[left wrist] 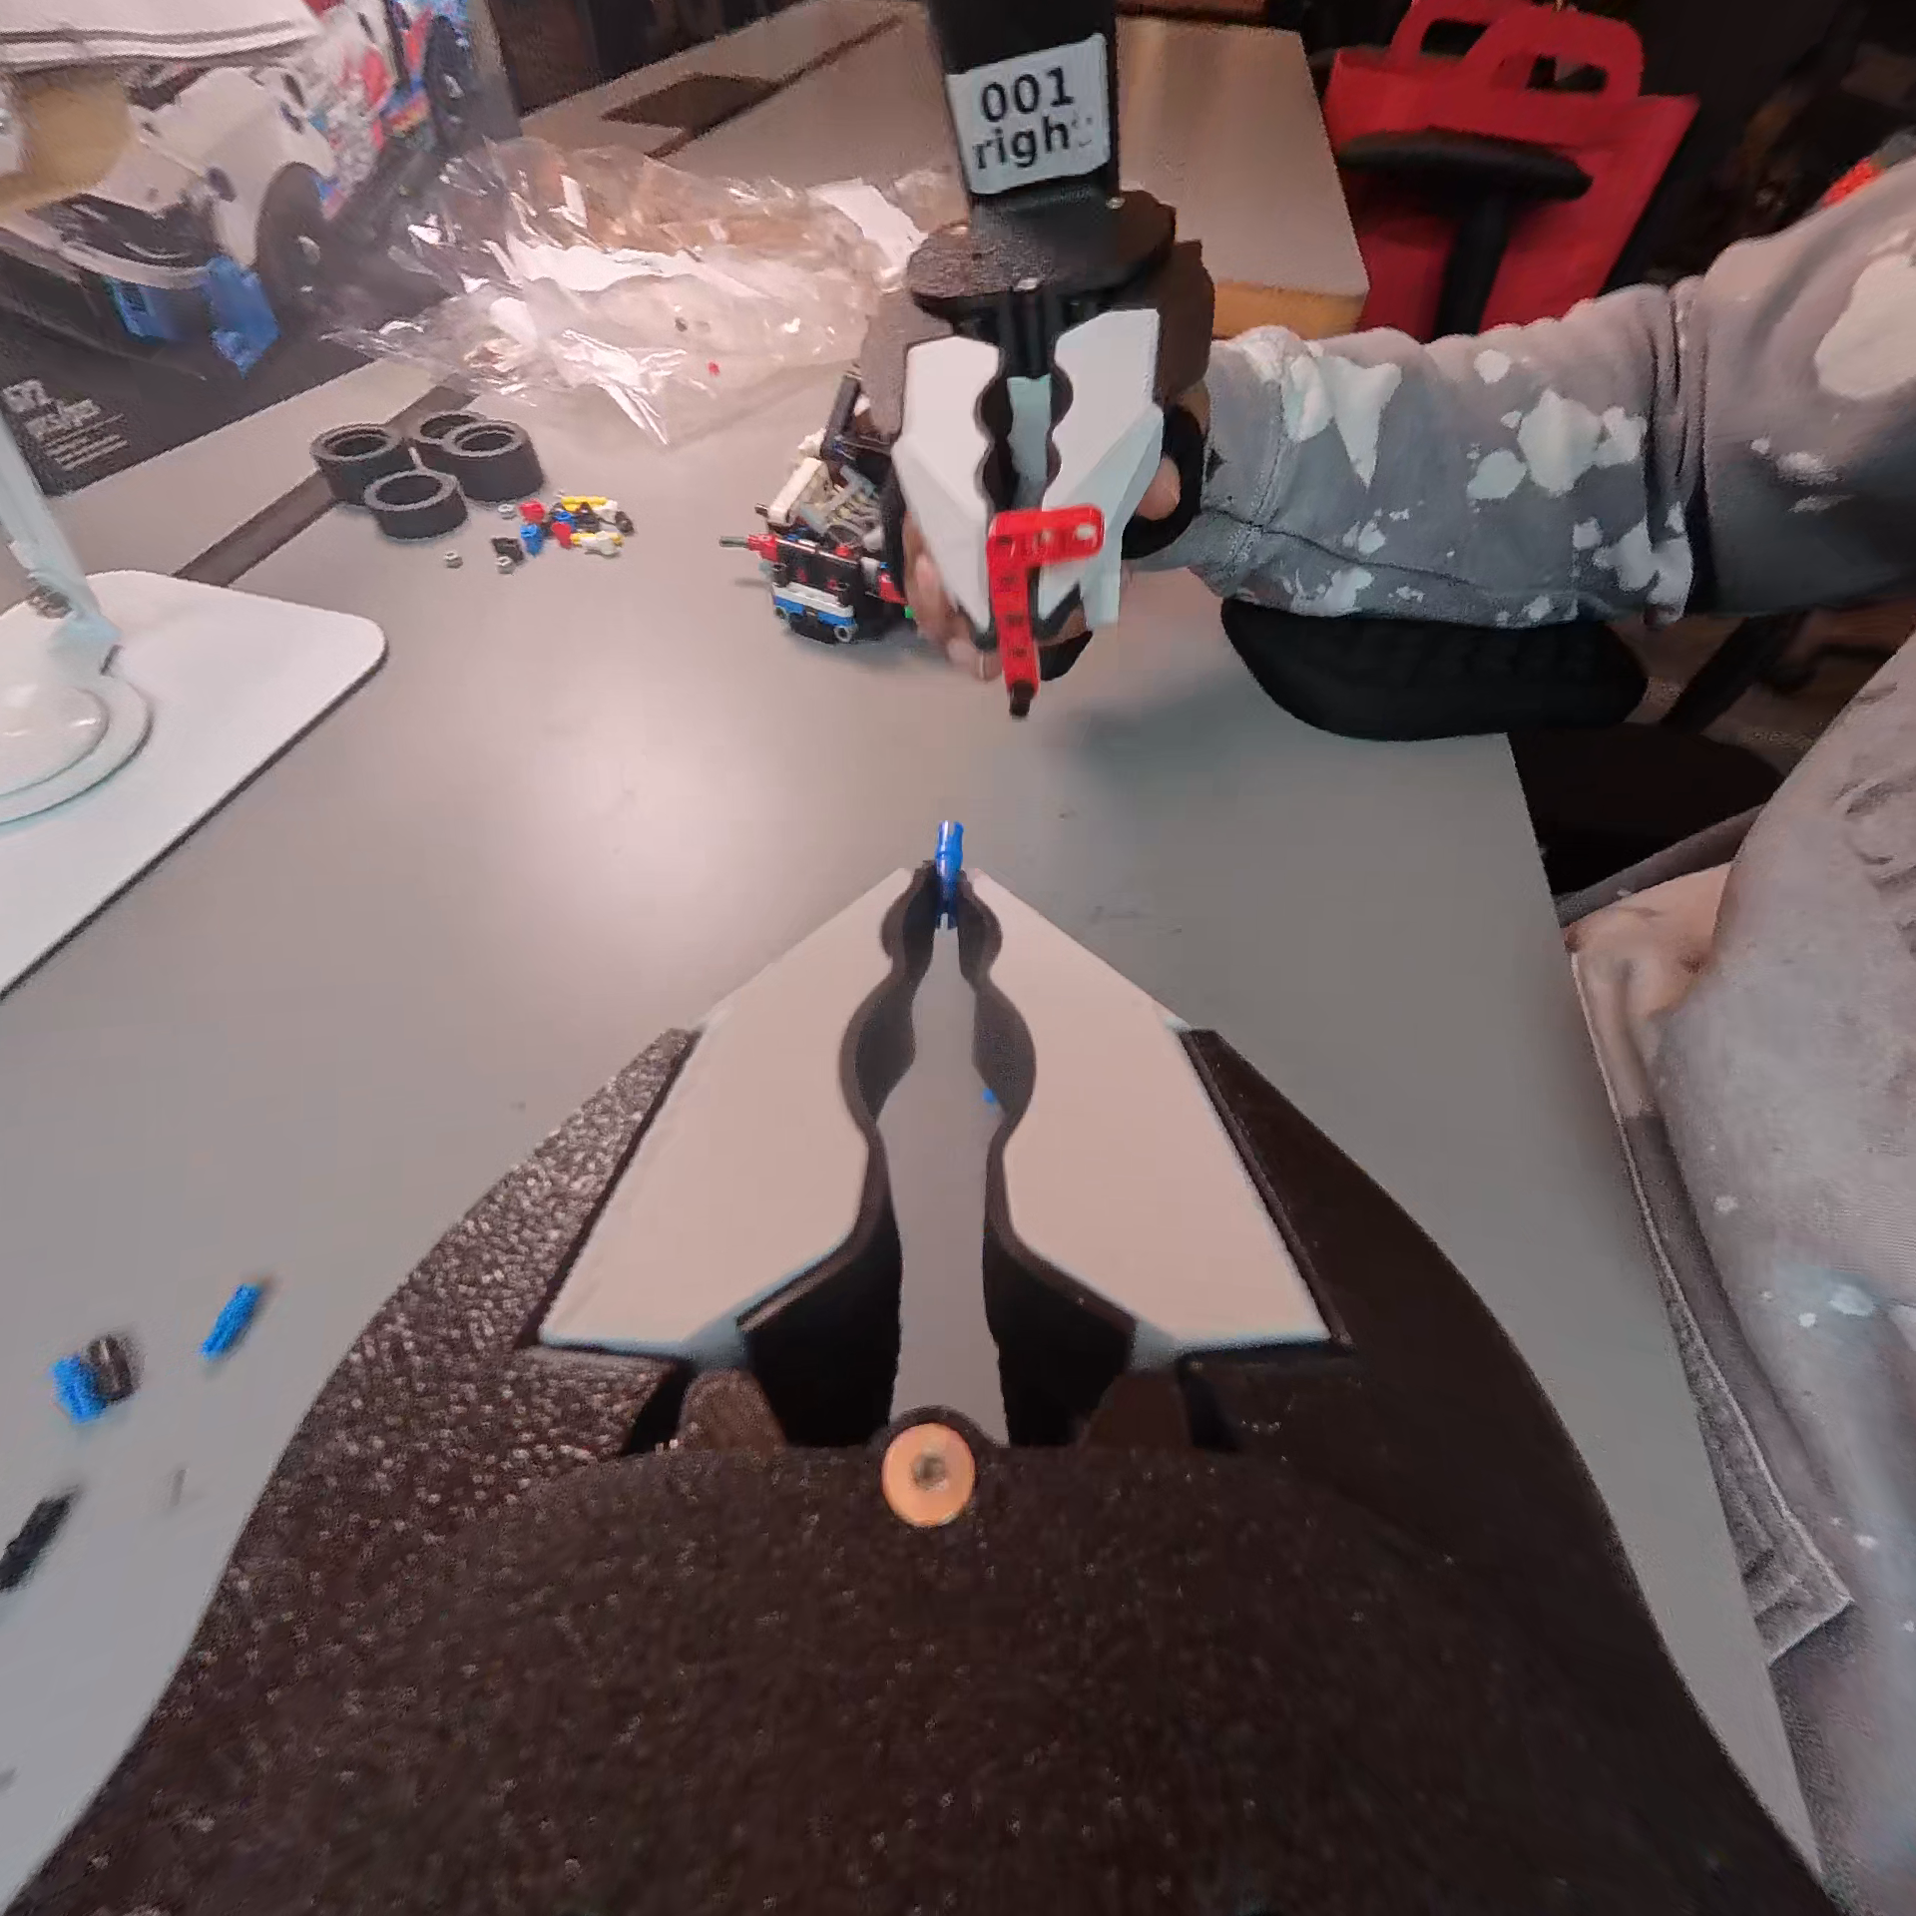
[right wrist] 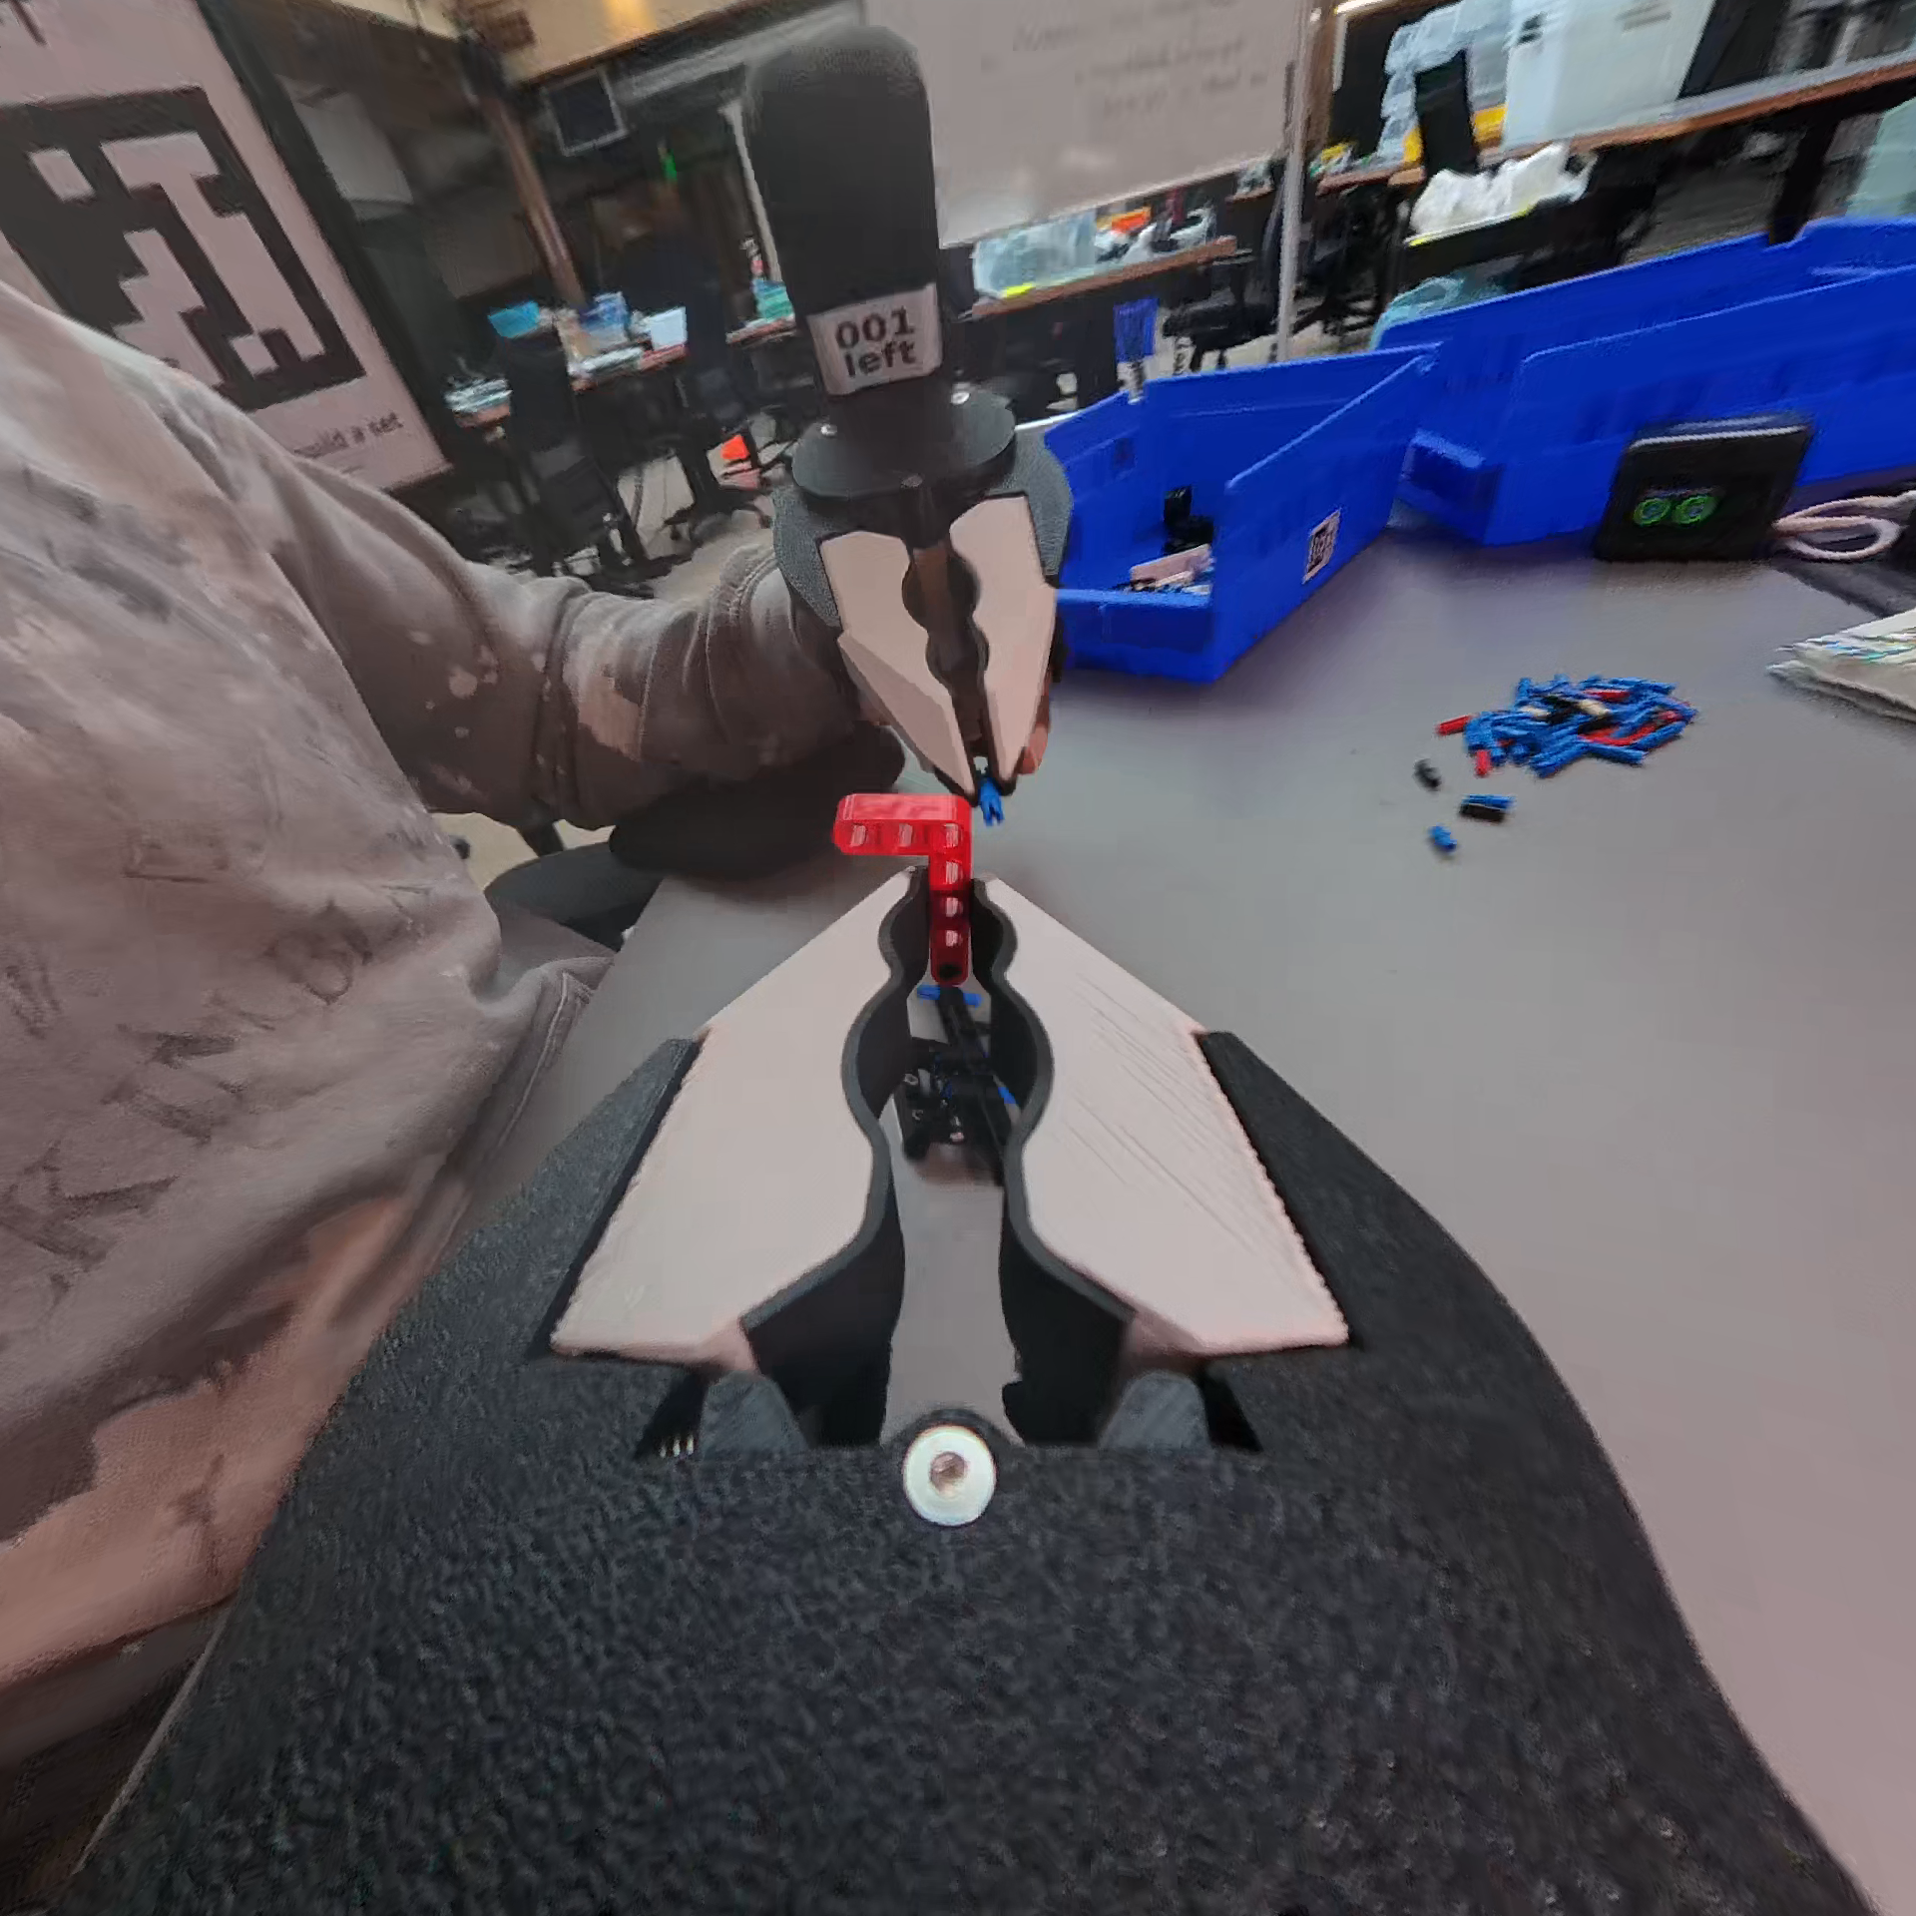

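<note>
Blue pin [left wrist: 948, 869] sits pinched at the very tips of the left gripper [left wrist: 946, 881], jaws nearly closed on it, above the middle of the grey table [left wrist: 581, 850]. Only its front end pokes out; the rest is hidden between the fingers.

Going left to right in the left wrist view: a white base plate [left wrist: 207, 674] is cut off at the table's left edge, blurred blue and black bits [left wrist: 93, 1379] lie near the gripper's left side, four black tyres [left wrist: 430, 467] and a scatter of small coloured parts [left wrist: 565, 524] lie toward the far edge, with crumpled clear bags [left wrist: 643, 270] behind. A half-built model [left wrist: 829, 539] stands partly hidden behind the right gripper [left wrist: 1021, 581], whose jaws are narrow on a red L-beam [left wrist: 1021, 591].

In the right wrist view the beam [right wrist: 938, 871] stands just beside the pin [right wrist: 990, 800]; whether they touch is hard to say. A dark assembly [right wrist: 949, 1089], perhaps the model, shows through the fingers. Blue bins [right wrist: 1244, 518] and a pile of blue pins [right wrist: 1576, 726] lie toward the right.
</note>
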Demonstrator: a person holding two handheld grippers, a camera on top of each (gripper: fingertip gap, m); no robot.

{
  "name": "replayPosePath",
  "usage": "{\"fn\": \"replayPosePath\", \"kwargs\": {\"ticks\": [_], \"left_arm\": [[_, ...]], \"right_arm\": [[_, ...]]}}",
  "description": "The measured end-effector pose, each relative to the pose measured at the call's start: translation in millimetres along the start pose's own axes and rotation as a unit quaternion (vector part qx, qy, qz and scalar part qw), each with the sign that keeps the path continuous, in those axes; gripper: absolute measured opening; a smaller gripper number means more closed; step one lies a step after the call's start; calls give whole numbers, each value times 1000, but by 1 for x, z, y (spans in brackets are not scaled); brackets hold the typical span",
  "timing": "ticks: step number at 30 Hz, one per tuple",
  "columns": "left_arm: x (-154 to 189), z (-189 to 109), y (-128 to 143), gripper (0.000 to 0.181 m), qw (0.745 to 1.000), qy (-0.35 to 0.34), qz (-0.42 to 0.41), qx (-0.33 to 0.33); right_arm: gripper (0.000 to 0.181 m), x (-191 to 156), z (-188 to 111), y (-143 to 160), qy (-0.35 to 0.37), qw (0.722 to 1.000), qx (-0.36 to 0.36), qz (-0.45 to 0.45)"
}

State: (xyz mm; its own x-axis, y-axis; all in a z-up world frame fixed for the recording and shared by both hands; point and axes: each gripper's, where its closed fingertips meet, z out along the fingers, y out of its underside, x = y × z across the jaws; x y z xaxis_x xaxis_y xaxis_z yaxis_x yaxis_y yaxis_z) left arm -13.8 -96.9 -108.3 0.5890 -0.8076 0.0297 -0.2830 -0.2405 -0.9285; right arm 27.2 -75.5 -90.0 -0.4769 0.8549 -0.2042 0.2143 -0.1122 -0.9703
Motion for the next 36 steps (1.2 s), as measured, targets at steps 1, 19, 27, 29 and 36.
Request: {"fn": "replayPosePath", "kwargs": {"ticks": [1,19,27,29,36], "left_arm": [[-7,-9,2,2,1000,-3,-18,9],[-131,-20,39,24,972,-216,-88,-35],[13,28,-12,17,996,75,-47,34],[15,31,-14,7,994,81,-53,42],[12,31,-10,0,995,74,-54,35]], "right_arm": [[6,6,-11,-1,20,1000,-5,-9],[7,-3,11,-8,-21,996,60,70],[7,0,17,-5,-14,996,56,73],[7,1,18,-2,-10,996,50,70],[7,3,20,5,1,997,32,65]]}}
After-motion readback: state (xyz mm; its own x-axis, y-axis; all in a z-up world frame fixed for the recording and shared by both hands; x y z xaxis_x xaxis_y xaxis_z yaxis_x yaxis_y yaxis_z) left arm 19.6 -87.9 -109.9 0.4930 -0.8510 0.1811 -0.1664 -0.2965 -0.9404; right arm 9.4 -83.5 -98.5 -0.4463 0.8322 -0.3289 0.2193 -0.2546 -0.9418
